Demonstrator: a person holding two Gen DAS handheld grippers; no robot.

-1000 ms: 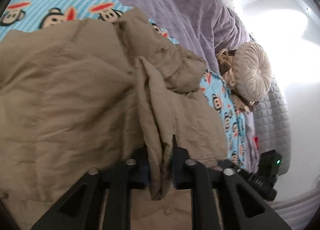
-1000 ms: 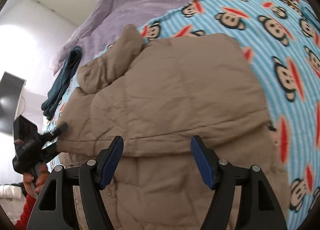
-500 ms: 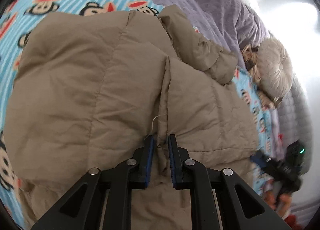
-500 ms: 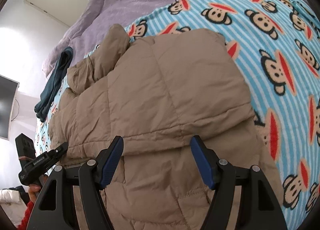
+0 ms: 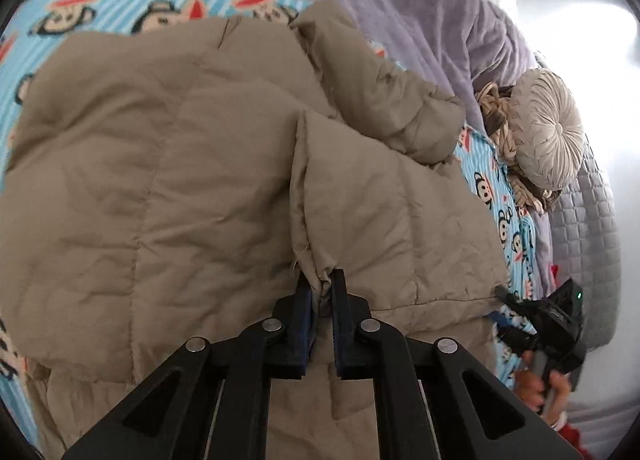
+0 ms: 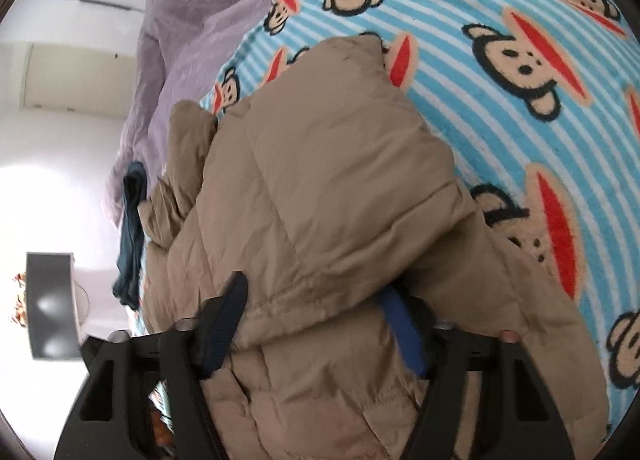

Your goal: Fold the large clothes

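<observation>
Now the left claw (image 5: 321,287) pinches a jacket (image 5: 160,180) fold; the right claw (image 6: 316,324) gapes wide around it.

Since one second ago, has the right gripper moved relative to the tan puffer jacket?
Yes. The right gripper went forward onto the tan puffer jacket: the folded edge, earlier beyond its open fingers, now lies between them. The monkey-print blanket looks nearer too.

A bed carries everything, covered by a blue striped monkey-print blanket (image 5: 168,0). Directly on it lie a tan puffer jacket (image 5: 192,164), a rumpled purple blanket (image 5: 400,8), a round pleated cushion (image 5: 548,128) and dark teal clothing (image 6: 130,236).
</observation>
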